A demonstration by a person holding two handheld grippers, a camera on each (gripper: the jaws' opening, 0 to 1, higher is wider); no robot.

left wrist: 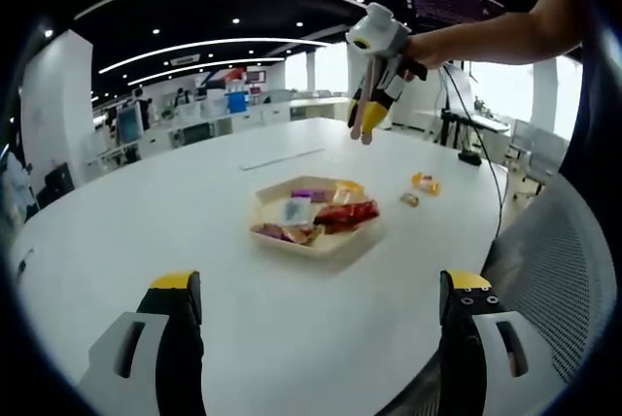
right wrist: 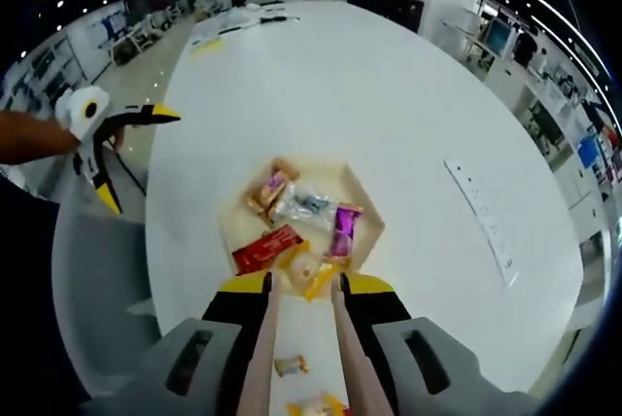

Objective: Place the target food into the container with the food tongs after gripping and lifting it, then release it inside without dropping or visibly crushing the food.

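Note:
A cream tray (left wrist: 265, 204) (right wrist: 367, 204) on the white round table holds several wrapped snacks, among them a red packet (left wrist: 348, 214) (right wrist: 265, 247) and a purple one (left wrist: 309, 194) (right wrist: 343, 229). Two small wrapped snacks (left wrist: 425, 183) (right wrist: 292, 365) lie on the table beside the tray. My right gripper (left wrist: 367, 110) (right wrist: 304, 290) is shut on beige food tongs (right wrist: 264, 333), held in the air above the table with the tong tips apart near the tray's edge. My left gripper (left wrist: 321, 290) (right wrist: 133, 156) hovers open and holds nothing, short of the tray.
A grey mesh chair (left wrist: 554, 270) (right wrist: 97, 270) stands at the table's edge by the person. A long white strip (left wrist: 282, 158) (right wrist: 481, 212) lies on the table beyond the tray. Desks and screens fill the office behind.

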